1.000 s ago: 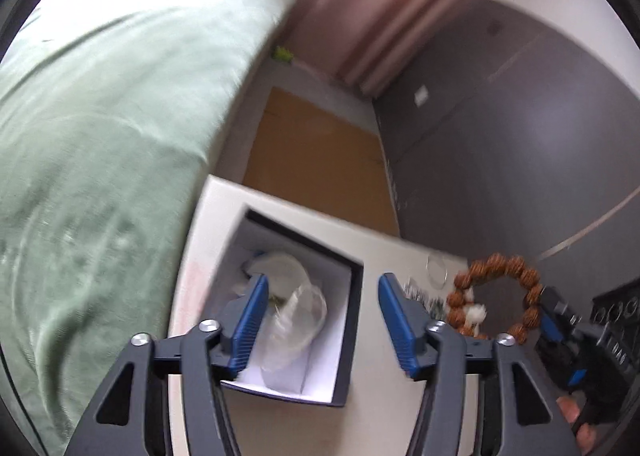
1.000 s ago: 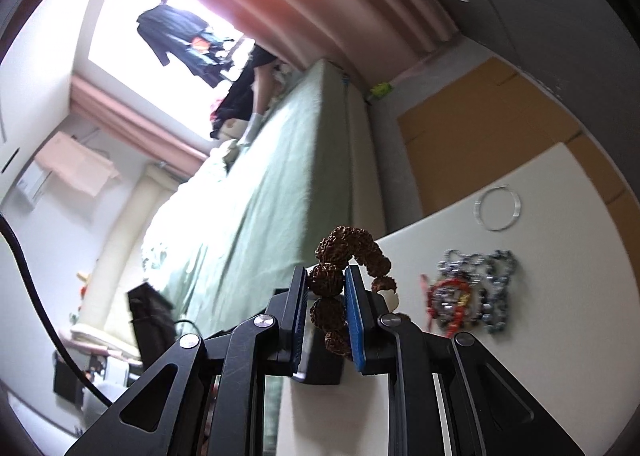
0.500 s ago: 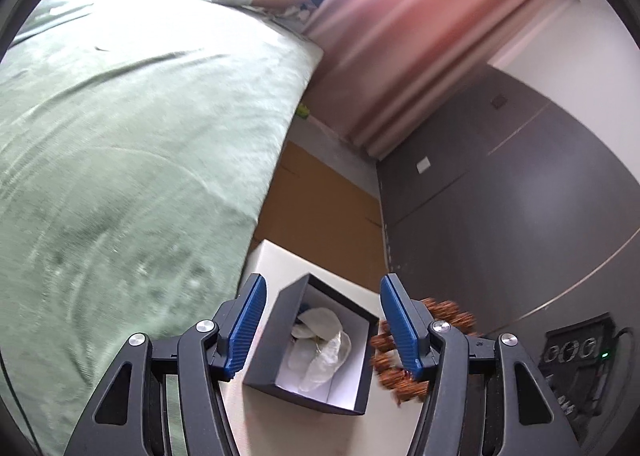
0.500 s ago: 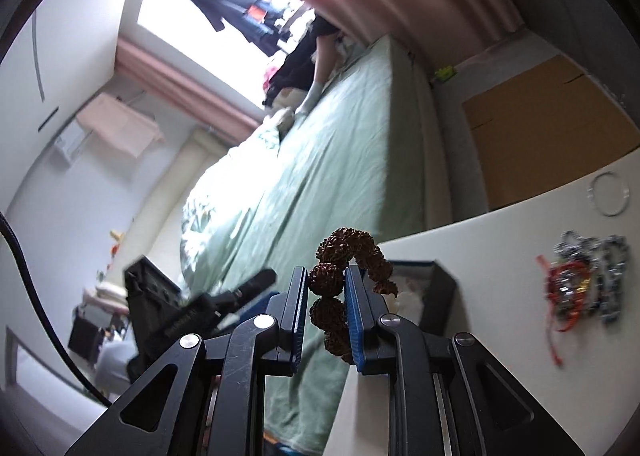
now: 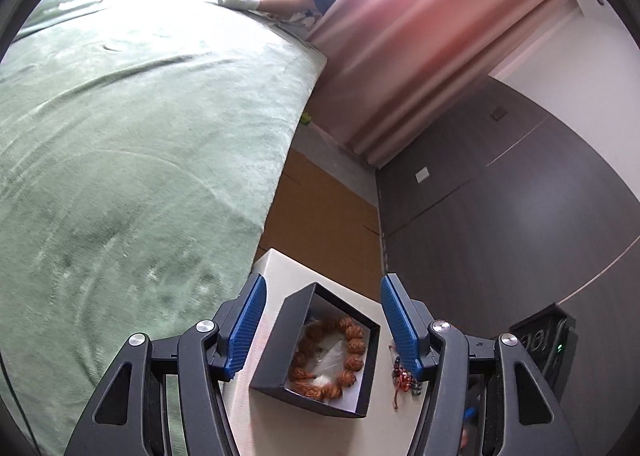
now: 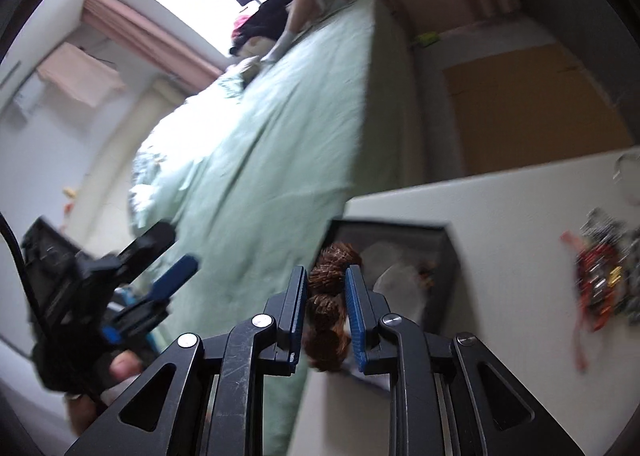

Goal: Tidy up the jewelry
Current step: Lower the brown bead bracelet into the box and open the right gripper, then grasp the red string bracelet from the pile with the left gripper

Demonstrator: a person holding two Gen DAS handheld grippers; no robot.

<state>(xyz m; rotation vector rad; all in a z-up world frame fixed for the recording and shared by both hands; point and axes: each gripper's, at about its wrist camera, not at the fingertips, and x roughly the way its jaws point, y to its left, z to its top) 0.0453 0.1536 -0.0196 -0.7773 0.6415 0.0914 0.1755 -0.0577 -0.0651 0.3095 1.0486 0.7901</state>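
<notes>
The bracelet point(image 5: 330, 358) of brown beads now lies in the box point(image 5: 276, 340), on top of the white wrapping there; a second ago the right tongs point(image 6: 326, 298) were carrying it, pinched tight, toward the box. In the right view some beads are between the blue pads, but the jaws have just been opening and a small gap shows on each side of the beads, so the grip looks released. The left view shows the whole ring lying inside the box, with no right tongs over it; the two views do not agree fully, and the right one is blurred.

The left tongs point(image 5: 322, 330) hang above the box, about half open, holding nothing; they were lower and closer to the box a second ago.

This piece seems stored. Right of the box, on the table point(image 6: 500, 212), the red-and-silver pile point(image 6: 600, 280) waits, and beyond it a thin ring point(image 6: 628, 166), half out of view. I judge these are next.
</notes>
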